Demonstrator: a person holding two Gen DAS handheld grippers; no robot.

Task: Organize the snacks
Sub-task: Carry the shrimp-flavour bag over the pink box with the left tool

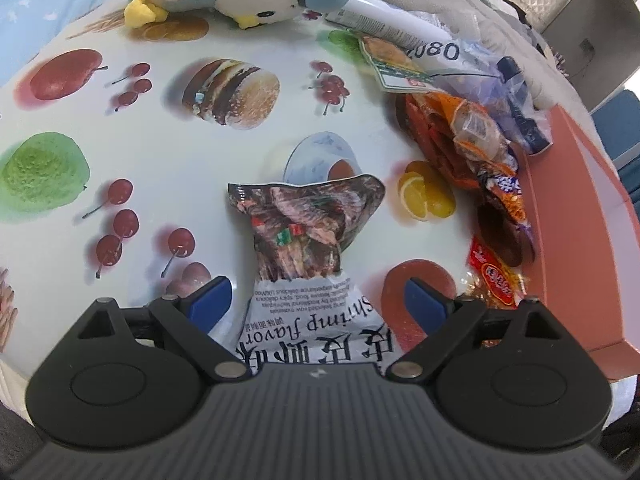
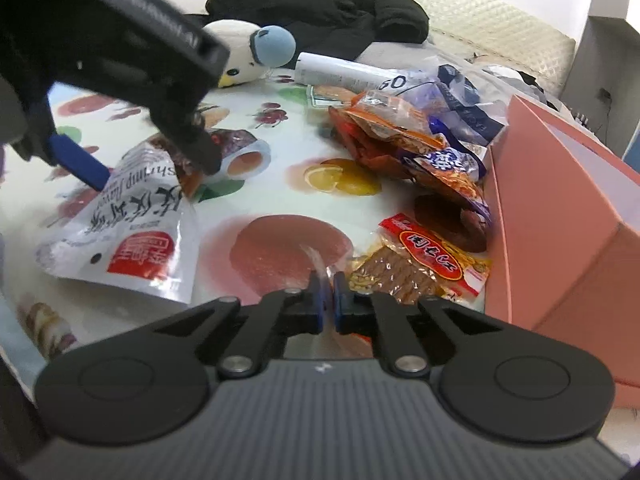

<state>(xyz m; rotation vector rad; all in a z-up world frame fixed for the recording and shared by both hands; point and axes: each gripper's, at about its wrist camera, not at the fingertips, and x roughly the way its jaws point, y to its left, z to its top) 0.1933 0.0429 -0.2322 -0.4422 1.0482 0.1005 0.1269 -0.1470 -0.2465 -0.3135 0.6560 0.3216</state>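
Several snack packets (image 2: 404, 148) are still lying loose on the surface (image 1: 248, 32) beside the pink box (image 2: 568, 216), left gripper (image 1: 316, 300) fingers straddling wide the shrimp bag (image 1: 308, 248), right gripper (image 2: 328, 292) fingers pinching the peanut-bar wrapper (image 2: 424, 268) edge.

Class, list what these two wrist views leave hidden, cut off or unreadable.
- Pink box interior: hidden by its own walls in both views, and cut off at the right edge.
- Shrimp flavor bag near end: left view, covered by the left gripper body.
- Right gripper: whether it pinches the clear wrapper edge is unclear.
- Piled snacks: overlapping, labels unreadable.
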